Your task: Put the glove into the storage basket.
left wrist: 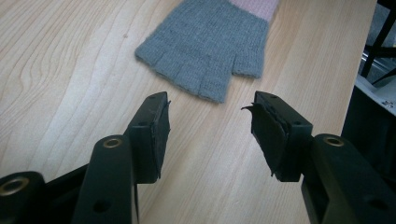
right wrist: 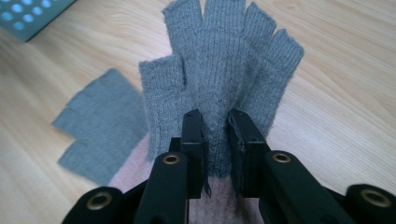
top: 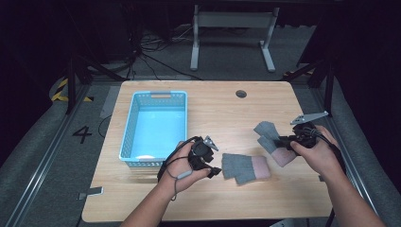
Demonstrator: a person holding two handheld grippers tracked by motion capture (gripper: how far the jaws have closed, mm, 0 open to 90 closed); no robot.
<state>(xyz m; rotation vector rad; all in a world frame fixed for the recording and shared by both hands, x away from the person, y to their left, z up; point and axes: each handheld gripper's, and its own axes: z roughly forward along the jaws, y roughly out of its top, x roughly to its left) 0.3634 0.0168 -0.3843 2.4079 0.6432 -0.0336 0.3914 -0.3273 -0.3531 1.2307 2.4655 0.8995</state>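
your right gripper (right wrist: 215, 122) pinches a grey fingerless glove (right wrist: 224, 70), lifted just right of the flat glove (top: 245, 167). your left gripper (left wrist: 210, 122) hangs open and empty just left of that flat glove.

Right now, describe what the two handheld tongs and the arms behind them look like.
Both are matte black two-jaw tools. The left tongs have flat rectangular pads, one frayed at its edge, and brass-coloured rivets at the joints. The right tongs match. Each carries a grey three-cornered plate on top and trails a black cable. The forearms are bare, with no sleeves in sight.
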